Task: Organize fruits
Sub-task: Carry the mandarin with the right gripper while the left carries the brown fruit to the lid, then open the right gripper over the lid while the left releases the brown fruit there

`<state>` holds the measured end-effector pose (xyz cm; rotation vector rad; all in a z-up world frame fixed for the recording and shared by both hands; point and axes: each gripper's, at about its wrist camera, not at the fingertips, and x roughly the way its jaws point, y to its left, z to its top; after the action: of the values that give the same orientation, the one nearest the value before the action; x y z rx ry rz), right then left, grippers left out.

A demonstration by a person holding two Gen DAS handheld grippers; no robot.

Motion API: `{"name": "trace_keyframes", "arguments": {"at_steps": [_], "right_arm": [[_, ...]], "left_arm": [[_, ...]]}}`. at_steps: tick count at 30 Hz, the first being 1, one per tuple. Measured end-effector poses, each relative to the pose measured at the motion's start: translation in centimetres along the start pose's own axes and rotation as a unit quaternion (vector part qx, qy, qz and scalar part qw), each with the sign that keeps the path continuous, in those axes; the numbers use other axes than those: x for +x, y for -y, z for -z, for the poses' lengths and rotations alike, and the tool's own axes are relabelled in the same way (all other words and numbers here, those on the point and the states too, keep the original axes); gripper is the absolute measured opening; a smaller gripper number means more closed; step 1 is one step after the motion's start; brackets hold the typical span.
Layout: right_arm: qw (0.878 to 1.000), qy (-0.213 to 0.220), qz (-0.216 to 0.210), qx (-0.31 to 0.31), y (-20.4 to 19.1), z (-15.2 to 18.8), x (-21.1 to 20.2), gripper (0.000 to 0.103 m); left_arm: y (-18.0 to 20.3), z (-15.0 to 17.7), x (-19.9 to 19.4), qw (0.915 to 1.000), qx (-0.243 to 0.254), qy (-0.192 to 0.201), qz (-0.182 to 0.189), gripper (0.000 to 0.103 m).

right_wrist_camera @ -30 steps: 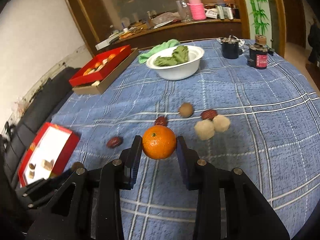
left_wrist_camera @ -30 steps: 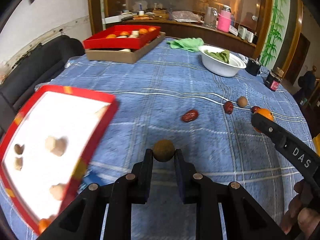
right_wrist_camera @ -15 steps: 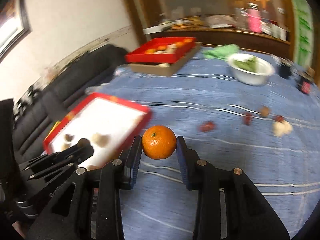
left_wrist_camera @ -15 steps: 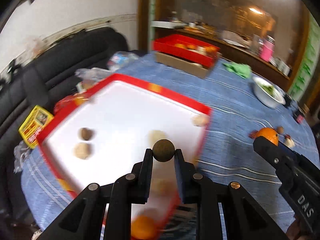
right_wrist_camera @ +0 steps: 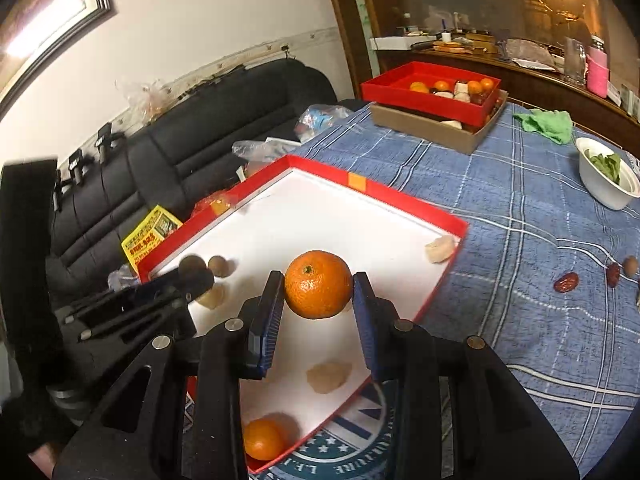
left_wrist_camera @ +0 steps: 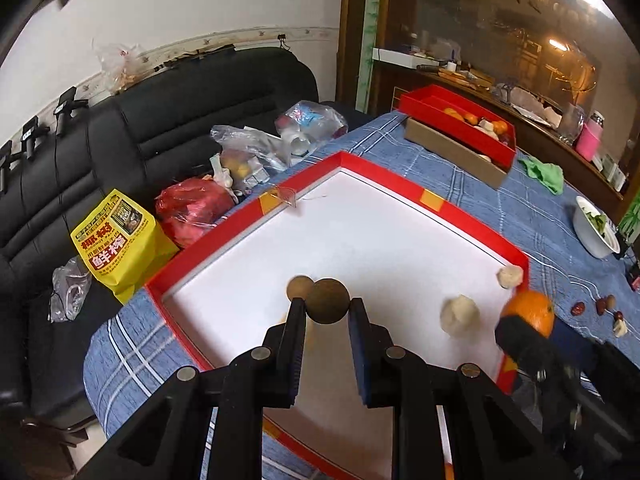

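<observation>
We've got both grippers over the red tray with the white floor, which sits at the near-left edge of the blue checked tablecloth.

Left gripper is clamped on a small brown ball, some round brown fruit, can't tell which kind. It hangs above the tray's left part, right beside a second brown ball lying on the tray floor.

Right gripper is clenched on an orange, stem end facing us, held above the middle of the tray. In the left view that orange shows at the tray's right edge.

Already in the tray: another orange in the near corner and a few pale lumps, one of them tucked against the far right wall.

Loose on the cloth off to the right are red dates and one more brown ball. Further back there's a white bowl with greens, a green rag, and a second red tray of fruit stacked on a cardboard box. Bags are piled on the black sofa to the left.
</observation>
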<state>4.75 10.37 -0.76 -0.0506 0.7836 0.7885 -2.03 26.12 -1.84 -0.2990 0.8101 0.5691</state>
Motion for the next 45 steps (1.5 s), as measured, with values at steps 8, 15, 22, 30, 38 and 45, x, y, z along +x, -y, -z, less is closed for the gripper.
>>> {"name": "trace_keyframes", "arguments": {"at_steps": [8, 15, 22, 30, 38, 45], "right_arm": [[1.000, -0.016, 0.010, -0.005, -0.8, 0.6, 0.8, 0.034], [0.999, -0.023, 0.021, -0.010, -1.0, 0.8, 1.7, 0.034], [0.999, -0.029, 0.019, -0.007, -0.8, 0.9, 2.6, 0.034], [0.999, -0.032, 0.010, -0.015, -1.8, 1.2, 3.0, 0.034], [0.999, -0.041, 0.016, -0.023, -2.0, 1.7, 3.7, 0.034], [0.998, -0.058, 0.015, -0.027, -2.2, 1.9, 4.5, 0.035]], "left_arm": [[0.2, -0.6, 1.4, 1.0000, 0.007, -0.006, -0.001, 0.020], [-0.1, -1.3, 2.7, 0.9998, 0.005, -0.014, -0.010, 0.020], [-0.7, -1.8, 4.0, 0.9996, -0.002, -0.021, -0.021, 0.020], [-1.5, -2.2, 4.7, 0.9993, -0.010, -0.022, -0.028, 0.020], [-1.7, -2.9, 5.1, 0.9991, -0.018, -0.017, -0.034, 0.020], [-2.7, -3.1, 6.1, 0.9978, -0.039, -0.040, -0.035, 0.021]]}}
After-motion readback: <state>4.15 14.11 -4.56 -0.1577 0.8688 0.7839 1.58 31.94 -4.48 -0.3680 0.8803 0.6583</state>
